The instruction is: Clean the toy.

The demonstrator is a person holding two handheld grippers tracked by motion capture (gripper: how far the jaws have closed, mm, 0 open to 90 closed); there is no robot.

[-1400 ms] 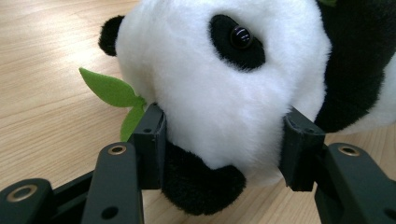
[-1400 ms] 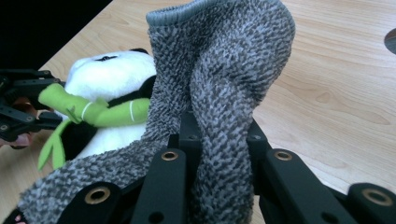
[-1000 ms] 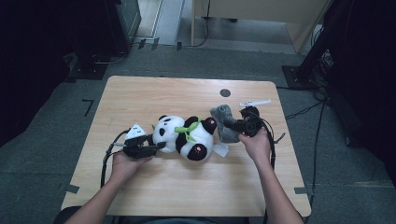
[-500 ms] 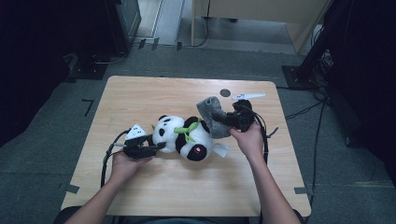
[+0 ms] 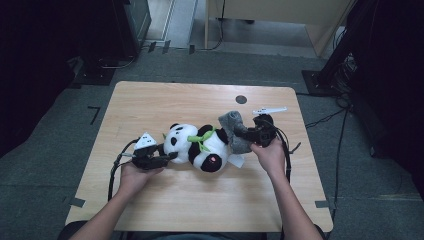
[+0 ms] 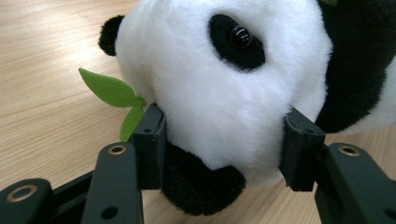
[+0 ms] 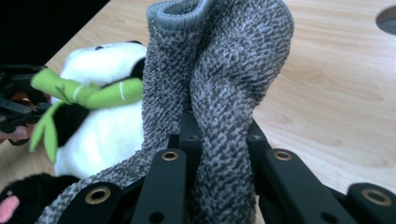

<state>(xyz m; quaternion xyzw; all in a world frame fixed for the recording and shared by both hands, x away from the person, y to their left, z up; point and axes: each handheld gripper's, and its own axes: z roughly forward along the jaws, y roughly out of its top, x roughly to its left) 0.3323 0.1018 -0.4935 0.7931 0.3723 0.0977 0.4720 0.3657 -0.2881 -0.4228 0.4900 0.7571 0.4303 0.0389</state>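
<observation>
A black-and-white plush panda (image 5: 197, 147) with a green bamboo sprig (image 5: 202, 136) lies on its side mid-table. My left gripper (image 5: 167, 157) is shut on the panda's head (image 6: 219, 79), with the pads (image 6: 152, 140) pressing into the white fur from both sides. At the panda's other end, my right gripper (image 5: 245, 134) is shut on a grey knitted sock (image 5: 232, 125). The sock (image 7: 219, 70) stands bunched between the jaws of that gripper (image 7: 217, 140), cuff upward. Its lower end trails toward the panda's black foot (image 7: 9, 205).
The wooden table (image 5: 150, 105) has a round dark hole (image 5: 241, 99) near its far edge and a small white object (image 5: 270, 110) just behind my right hand. Dark floor and cables surround the table. Bare wood lies in front of the panda.
My right gripper swung the sock left and away over the panda's end, then came back slightly to the right. The left gripper and the panda's head have stayed put.
</observation>
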